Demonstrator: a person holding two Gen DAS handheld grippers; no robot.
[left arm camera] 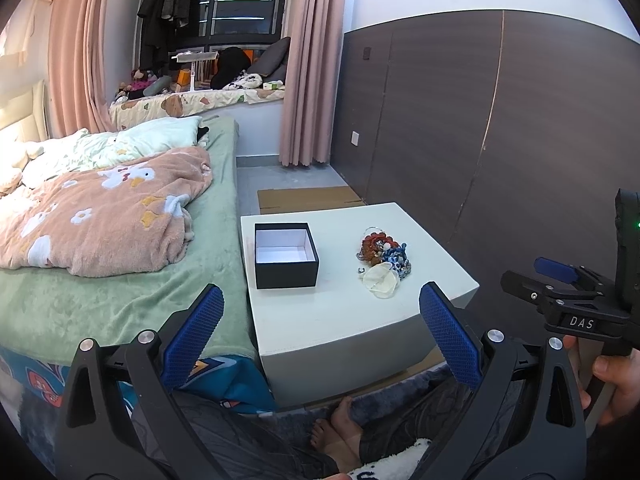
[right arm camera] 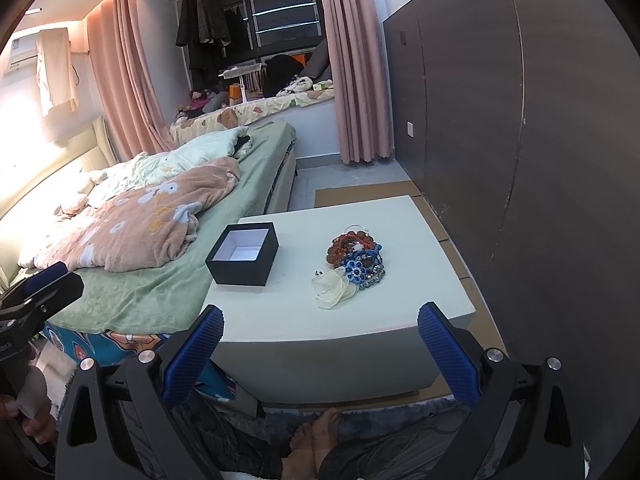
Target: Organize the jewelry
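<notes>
right wrist view alone shows a hung shirt [right arm camera: 56, 74]; both tongs [left arm camera: 320, 320] [right arm camera: 320, 320] gape wide, empty.

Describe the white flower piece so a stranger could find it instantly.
Find the white table beside the bed. Right of the black box lies a jewelry heap. The white flower piece is at its near edge, the only pale, petal-shaped item among red and blue beads.

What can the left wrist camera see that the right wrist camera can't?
Only the left wrist view shows the right gripper from the side, with its DAS label. Only the right wrist view shows the cream garment hanging on the wall and the air conditioner beside it. Both show the white table, the empty black box, the jewelry pile, the bed and the pink curtains.
</notes>
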